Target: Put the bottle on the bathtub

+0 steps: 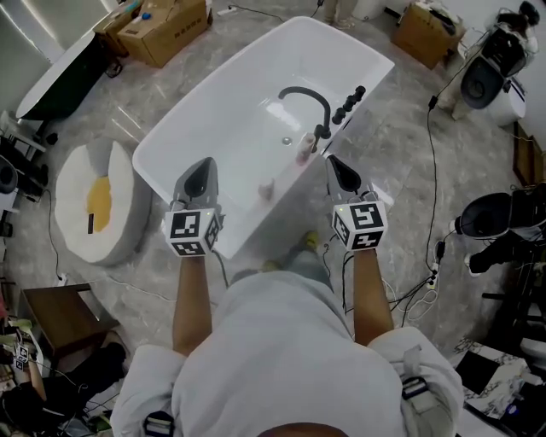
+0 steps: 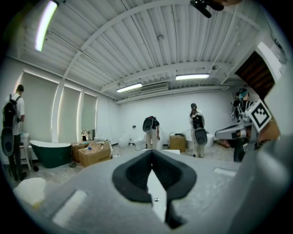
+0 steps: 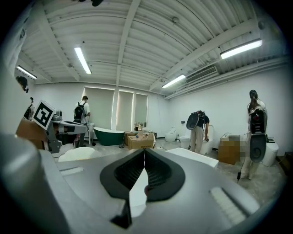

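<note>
Left hand-held gripper (image 1: 205, 164) and right hand-held gripper (image 1: 333, 160) are hovering, jaws together and empty, over a glossy white oval bathtub (image 1: 247, 111). If the small pinkish bottle (image 1: 304, 152) inside is needing lifting, jaws should be parting first.

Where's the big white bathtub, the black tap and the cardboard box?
bathtub (image 1: 212, 94), head view, on its left rim.
black tap (image 1: 307, 92), head view, top of its curved spout.
cardboard box (image 1: 166, 26), head view, its top.

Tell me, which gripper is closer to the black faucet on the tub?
The right. The right gripper sits just short of the black faucet on the person's side; the left gripper is well off to its left.
</note>
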`<state>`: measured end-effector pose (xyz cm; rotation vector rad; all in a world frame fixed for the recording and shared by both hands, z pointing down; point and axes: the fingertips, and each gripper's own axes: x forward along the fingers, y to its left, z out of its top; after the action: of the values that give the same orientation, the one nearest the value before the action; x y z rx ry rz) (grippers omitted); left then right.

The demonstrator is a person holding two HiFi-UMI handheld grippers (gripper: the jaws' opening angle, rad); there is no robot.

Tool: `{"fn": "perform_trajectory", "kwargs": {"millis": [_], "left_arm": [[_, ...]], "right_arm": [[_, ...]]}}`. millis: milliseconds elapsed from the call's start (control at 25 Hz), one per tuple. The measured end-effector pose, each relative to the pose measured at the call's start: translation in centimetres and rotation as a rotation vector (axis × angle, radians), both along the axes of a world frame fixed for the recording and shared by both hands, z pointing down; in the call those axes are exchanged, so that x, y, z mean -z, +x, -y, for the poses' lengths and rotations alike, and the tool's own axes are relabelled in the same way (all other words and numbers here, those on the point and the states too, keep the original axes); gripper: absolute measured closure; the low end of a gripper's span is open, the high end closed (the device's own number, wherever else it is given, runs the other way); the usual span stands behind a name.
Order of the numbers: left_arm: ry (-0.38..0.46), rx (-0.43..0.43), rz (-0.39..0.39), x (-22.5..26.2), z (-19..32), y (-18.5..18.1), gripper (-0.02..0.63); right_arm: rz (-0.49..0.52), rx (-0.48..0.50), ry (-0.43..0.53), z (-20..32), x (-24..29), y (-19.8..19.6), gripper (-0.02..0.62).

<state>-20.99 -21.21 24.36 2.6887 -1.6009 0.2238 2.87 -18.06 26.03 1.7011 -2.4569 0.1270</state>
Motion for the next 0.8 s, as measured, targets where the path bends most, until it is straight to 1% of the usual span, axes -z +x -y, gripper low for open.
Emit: {"fn": "perform_trajectory", "kwargs": {"millis": [280,440,800], "left_arm": [[0.051,-0.037,-0.019,2.6,-0.3,1.8,0.609],[0.07,-0.037,-0.04,3.4,-0.3,2.0,0.609],[0.101,-0.044,-0.063,4.8,-2.2,1.7,0.607]], "right_arm": [[-0.022,-0.022,0.022,-0.9,1.3,1.6,0.591],[-0.016,-0.031,0.032,-1.1,1.8,2.1,0.592],[-0.018,-0.048,0.069,-2.9,2.9,2.2,0.592]]}}
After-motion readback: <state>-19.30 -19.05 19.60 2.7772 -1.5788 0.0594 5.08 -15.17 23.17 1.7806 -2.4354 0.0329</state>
